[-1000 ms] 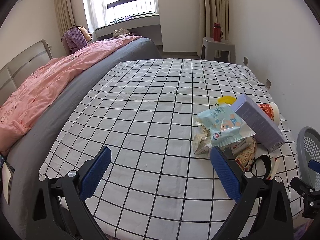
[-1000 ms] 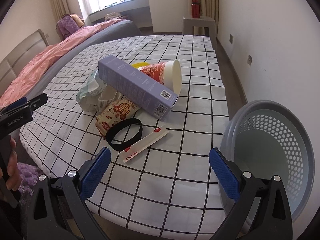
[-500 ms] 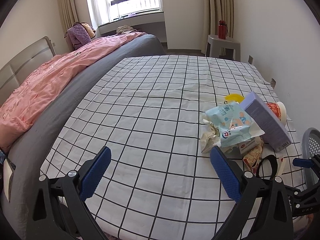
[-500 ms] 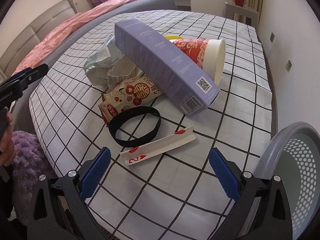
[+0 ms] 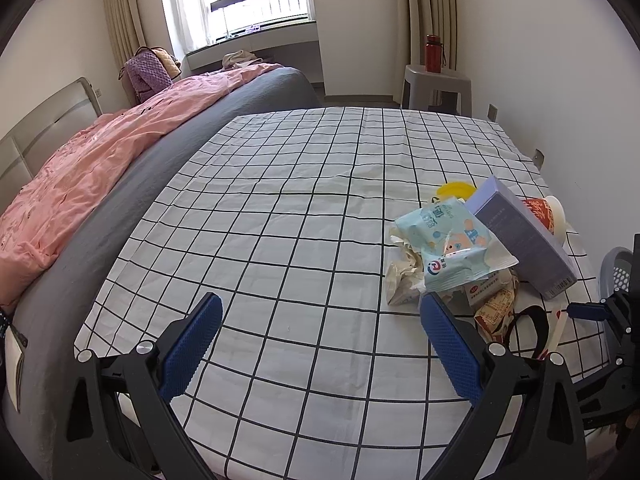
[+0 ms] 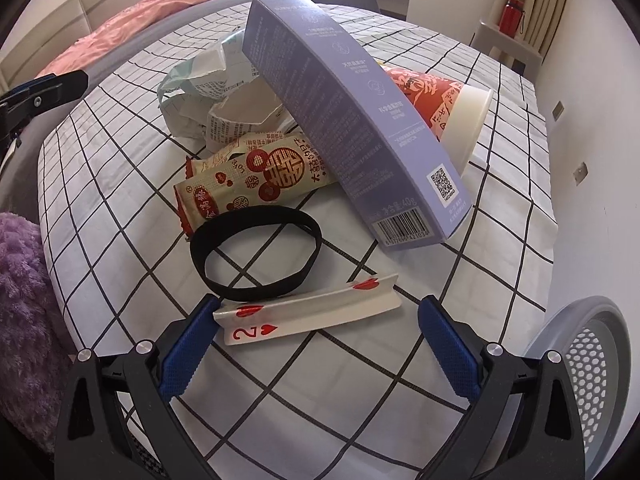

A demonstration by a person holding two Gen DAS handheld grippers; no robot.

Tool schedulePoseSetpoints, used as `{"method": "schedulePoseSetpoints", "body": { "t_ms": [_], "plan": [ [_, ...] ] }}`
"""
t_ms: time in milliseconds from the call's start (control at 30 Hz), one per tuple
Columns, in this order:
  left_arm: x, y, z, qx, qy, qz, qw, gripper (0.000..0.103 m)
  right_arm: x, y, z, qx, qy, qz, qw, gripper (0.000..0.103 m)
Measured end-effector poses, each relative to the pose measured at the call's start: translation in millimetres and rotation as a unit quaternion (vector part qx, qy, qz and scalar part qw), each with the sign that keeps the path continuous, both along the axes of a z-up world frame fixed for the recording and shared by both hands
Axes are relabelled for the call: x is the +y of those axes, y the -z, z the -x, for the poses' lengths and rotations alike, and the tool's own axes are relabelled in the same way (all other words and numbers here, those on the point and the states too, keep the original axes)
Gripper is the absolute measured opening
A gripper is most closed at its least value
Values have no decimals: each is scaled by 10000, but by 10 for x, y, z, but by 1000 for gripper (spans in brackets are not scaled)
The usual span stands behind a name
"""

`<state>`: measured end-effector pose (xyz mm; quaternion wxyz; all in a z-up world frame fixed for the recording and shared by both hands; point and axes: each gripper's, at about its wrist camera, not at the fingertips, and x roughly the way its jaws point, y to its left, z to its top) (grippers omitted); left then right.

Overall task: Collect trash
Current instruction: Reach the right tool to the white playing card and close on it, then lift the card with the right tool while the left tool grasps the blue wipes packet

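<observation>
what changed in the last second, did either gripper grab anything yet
Nothing is grabbed. The right gripper has moved down and in toward the trash pile; its open fingers now flank the folded playing card. The left gripper has barely shifted, open over bare cloth. The purple box and black band lie as before.

left wrist: looked along checked cloth [image 5: 280,240] toward window, trash pile [image 5: 472,252] near-right | right wrist: close, low over same trash pile [image 6: 320,140] | shared: pile, cloth
</observation>
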<state>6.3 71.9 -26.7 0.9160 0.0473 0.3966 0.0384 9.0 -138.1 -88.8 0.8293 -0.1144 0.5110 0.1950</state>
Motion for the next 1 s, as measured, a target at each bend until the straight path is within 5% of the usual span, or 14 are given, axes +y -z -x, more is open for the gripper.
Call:
{"method": "schedulePoseSetpoints", "body": {
  "t_ms": [100,333,667,1000],
  "plan": [
    [-17,2,10,-3,34,-6,10000,95,12,-41,37,-65,-91,-51,9999,84],
    [-73,26,39,79,227,155,9996,95,-40,-95,158,-38,140,-223,9996,84],
    [-385,107,124,211,706,205,9971,95,-305,-254,527,-110,1218,-755,9896,84],
    [-399,-65,-213,204,705,341,9967,95,-441,-420,698,-386,1537,-1093,9813,84]
  ]
}}
